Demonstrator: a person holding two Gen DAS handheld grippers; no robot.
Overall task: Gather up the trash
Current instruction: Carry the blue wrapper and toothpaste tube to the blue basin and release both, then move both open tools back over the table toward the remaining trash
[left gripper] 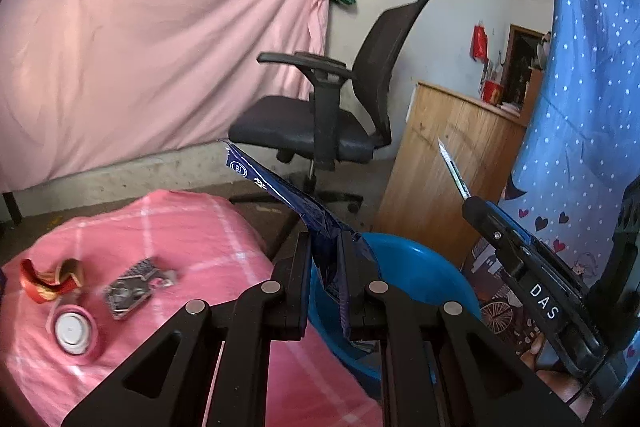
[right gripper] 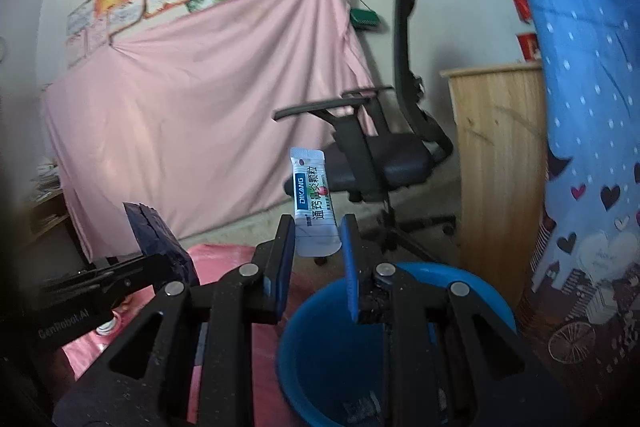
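My left gripper (left gripper: 326, 243) is shut on a dark blue foil wrapper (left gripper: 280, 191) that sticks up and to the left from the jaws. Just below and to its right is the blue bin (left gripper: 420, 267). My right gripper (right gripper: 317, 227) is shut on a white sachet (right gripper: 310, 195) with blue and green print, held upright above the near rim of the blue bin (right gripper: 320, 347). The left wrist view shows the right gripper (left gripper: 472, 207) with the sachet (left gripper: 452, 167) edge-on. The right wrist view shows the left gripper (right gripper: 160, 263) carrying the dark wrapper (right gripper: 154, 231).
On the pink checked cloth (left gripper: 180, 227) lie a red and gold wrapper (left gripper: 48, 279), a silvery wrapper (left gripper: 136, 283) and a small pink roll with a white centre (left gripper: 74, 331). A black office chair (left gripper: 332, 115) and a wooden cabinet (left gripper: 448, 163) stand behind the bin; a blue dotted curtain (left gripper: 580, 87) hangs right.
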